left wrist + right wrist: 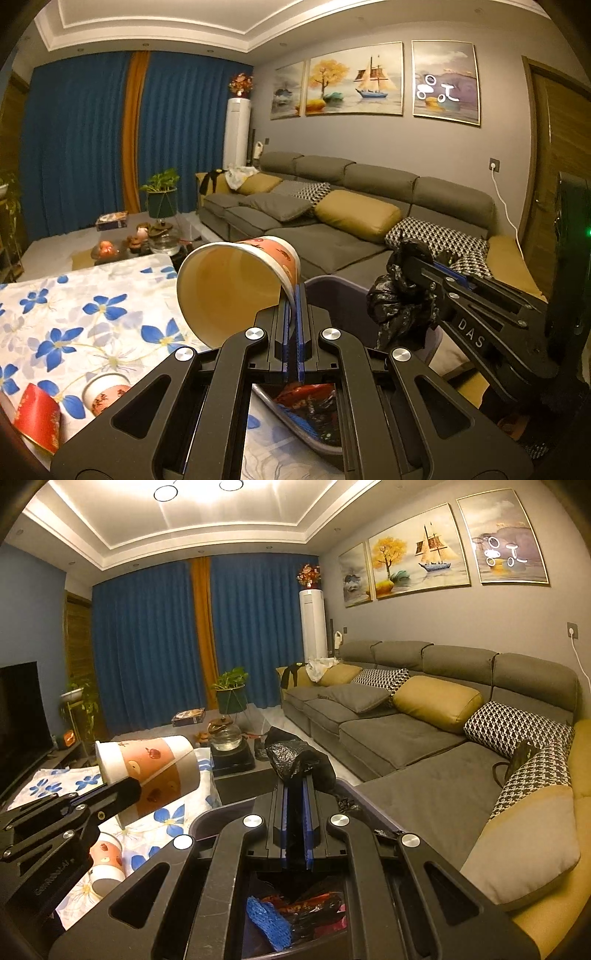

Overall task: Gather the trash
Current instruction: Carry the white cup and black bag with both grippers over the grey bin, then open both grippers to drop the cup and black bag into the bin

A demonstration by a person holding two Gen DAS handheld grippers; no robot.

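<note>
Cup [236, 284] with an orange fruit print hangs tipped on its side in the left tongs [294, 306], whose blue-padded fingers are pinched on its rim wall; its open mouth faces the left wrist camera and shows a bare tan inside; it is held in the air above the edge of the tabletop [74, 314], just beside the bin [332, 286]; from the right wrist view the same cup [155, 771] shows its printed side, with the left tongs [127, 788] reaching in from the left; the right tongs [296, 775] are clamped on a bunch of black bag [291, 755], lifting it above the bin's rim [207, 818]; in the left wrist view that bag [400, 291] is a crumpled black wad at the tip of the right tongs [410, 264]; the bin stands between the tabletop and the sofa [424, 738]; inside it lie red and dark wrappers [314, 908] and a blue mesh piece [267, 923]; on the flowered cloth of the tabletop a second cup [105, 393] stands near the edge, with a red carton [37, 417] just beside it; the right wrist view shows two small cups [107, 864] there, one partly hidden by the left tongs.
</note>
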